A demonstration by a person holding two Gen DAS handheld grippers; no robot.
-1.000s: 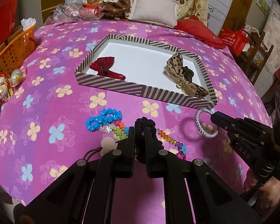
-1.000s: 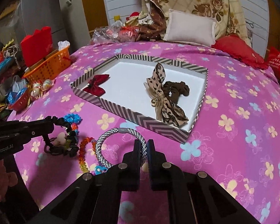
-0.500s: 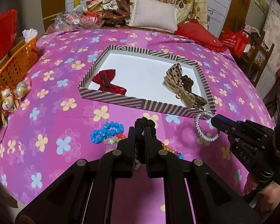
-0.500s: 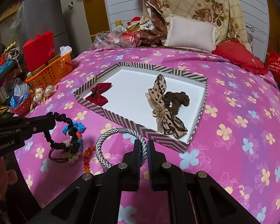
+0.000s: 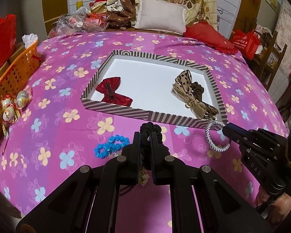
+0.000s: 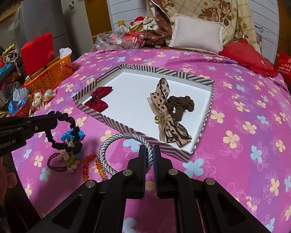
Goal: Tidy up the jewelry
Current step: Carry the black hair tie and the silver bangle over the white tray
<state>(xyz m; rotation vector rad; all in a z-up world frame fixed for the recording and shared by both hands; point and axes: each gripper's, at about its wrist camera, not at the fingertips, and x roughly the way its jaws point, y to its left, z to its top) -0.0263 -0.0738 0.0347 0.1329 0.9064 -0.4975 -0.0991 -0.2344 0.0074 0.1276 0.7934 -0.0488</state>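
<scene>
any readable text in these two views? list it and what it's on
"GenRobot.AI": side of the left gripper, right wrist view.
"DAS": body of the right gripper, left wrist view.
Red bag: white print, too small to read.
Grey fridge: blue sticker, unreadable.
Wrapped trinkets by the orange basket: any print too blurred.

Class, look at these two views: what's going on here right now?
A person is sorting hair accessories into a striped tray on a bed. The left gripper is shut on a black scrunchie; the right gripper is shut on a silver band. Both are lifted just short of the tray, which holds two bows and a brown scrunchie. Beaded bracelets remain on the bedspread.
</scene>
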